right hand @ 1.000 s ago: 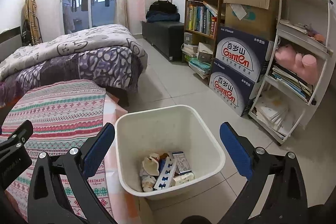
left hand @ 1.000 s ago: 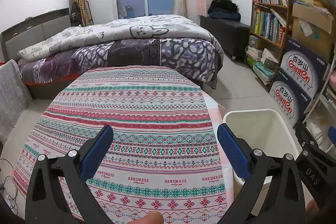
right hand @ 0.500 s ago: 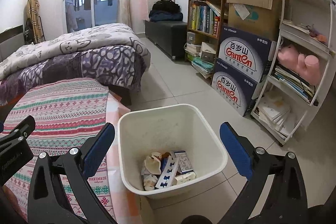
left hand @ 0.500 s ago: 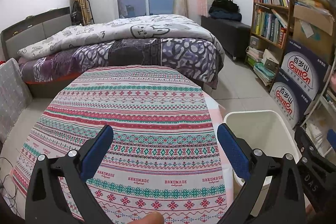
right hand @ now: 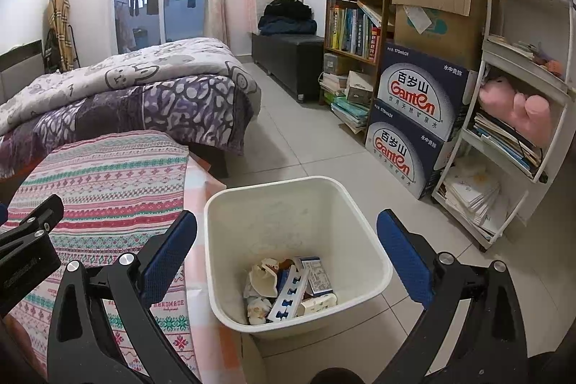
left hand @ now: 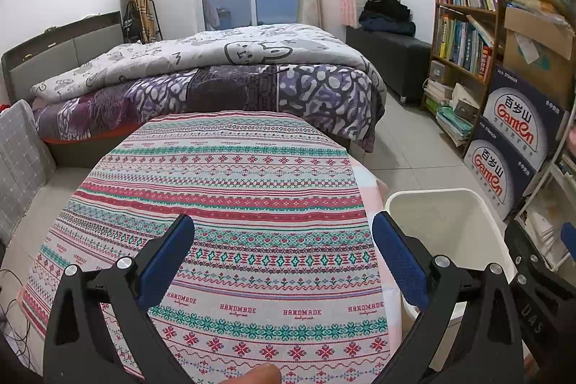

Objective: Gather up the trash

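**Both grippers empty, trash already in the bin**

The left gripper (left hand: 282, 249) has its blue fingers (left hand: 165, 260) spread wide with nothing between them, hovering over the patterned tabletop (left hand: 230, 189), which fills the centre of that frame and shows no litter. The right gripper (right hand: 286, 251) is likewise released, its fingers (right hand: 403, 258) framing the white bin (right hand: 374, 261) in the lower centre. Over the last second almost nothing has shifted: the right view has only drifted slightly, so the bin sits a little further right and lower, and both pairs of fingers have stayed apart. That suggests collecting is finished or paused. The trash (right hand: 291, 290), crumpled paper and small cartons, lies at the bin's bottom, below and between the right fingers, untouched.
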The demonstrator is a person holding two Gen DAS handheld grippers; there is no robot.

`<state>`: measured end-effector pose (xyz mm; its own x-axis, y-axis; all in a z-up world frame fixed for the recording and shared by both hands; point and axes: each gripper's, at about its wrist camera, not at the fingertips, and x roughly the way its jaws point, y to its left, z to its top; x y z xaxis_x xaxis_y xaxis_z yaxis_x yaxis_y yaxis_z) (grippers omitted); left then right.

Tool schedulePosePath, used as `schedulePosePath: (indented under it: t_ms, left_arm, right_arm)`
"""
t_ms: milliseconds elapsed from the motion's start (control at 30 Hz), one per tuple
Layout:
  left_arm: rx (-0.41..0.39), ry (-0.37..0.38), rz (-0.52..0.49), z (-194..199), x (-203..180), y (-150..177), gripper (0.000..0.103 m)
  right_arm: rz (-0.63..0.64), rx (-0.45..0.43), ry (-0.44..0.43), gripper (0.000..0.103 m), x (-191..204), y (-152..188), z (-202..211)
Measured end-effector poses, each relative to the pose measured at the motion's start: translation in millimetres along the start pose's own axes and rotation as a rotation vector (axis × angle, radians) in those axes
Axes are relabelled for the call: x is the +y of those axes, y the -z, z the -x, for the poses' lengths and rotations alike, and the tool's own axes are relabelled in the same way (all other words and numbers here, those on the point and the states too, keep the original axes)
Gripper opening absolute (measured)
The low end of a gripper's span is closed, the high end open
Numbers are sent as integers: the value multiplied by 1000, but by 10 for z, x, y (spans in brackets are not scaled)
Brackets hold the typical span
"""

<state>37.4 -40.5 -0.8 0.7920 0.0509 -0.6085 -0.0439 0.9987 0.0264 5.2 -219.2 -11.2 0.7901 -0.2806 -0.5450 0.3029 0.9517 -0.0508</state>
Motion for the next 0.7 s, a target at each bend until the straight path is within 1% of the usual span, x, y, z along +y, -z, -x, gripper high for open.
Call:
schedulePosePath:
  t_ms: [700]
  left_arm:
    - [9,-22,-12,-49,-18,15,96]
  right_arm:
    - [2,26,-17,96,10,20,-33]
